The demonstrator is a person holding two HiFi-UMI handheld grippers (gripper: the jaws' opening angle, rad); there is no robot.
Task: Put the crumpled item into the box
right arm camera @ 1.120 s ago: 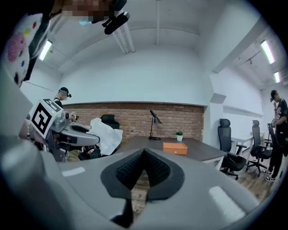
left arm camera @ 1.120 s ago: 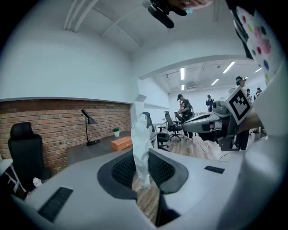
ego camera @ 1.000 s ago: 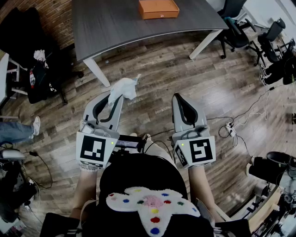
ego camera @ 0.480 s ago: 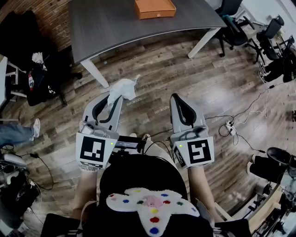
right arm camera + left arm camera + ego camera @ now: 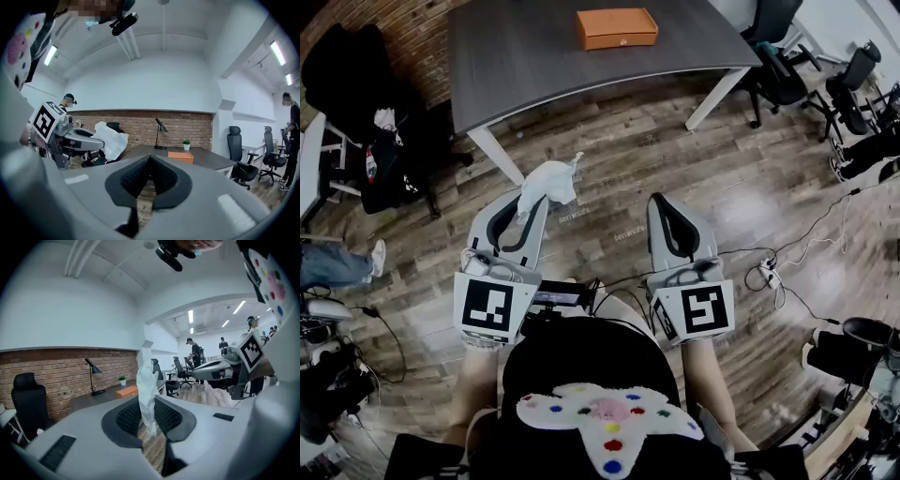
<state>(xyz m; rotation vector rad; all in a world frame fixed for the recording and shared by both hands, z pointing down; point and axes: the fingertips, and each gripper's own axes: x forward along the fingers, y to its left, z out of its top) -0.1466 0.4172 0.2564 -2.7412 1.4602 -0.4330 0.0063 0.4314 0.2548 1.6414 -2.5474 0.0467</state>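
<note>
A crumpled white item point(image 5: 547, 182) sticks out of my left gripper point(image 5: 525, 208), whose jaws are shut on it above the wooden floor. In the left gripper view the crumpled white item point(image 5: 146, 394) stands upright between the black pads. My right gripper point(image 5: 667, 208) is shut with nothing in it, level with the left one; its pads point(image 5: 149, 176) meet. The orange box point(image 5: 617, 27) lies on the grey table point(image 5: 534, 56) far ahead. The orange box point(image 5: 180, 155) also shows straight ahead in the right gripper view.
Table legs point(image 5: 499, 154) stand between me and the box. Office chairs point(image 5: 787, 70) are at the right, a dark chair with things on it point(image 5: 380, 150) at the left. Cables and a power strip point(image 5: 769, 272) lie on the floor at the right. People stand in the background point(image 5: 193, 352).
The view has shifted slightly, so the table and box sit a little lower in frame. Both grippers keep their pose and grip.
</note>
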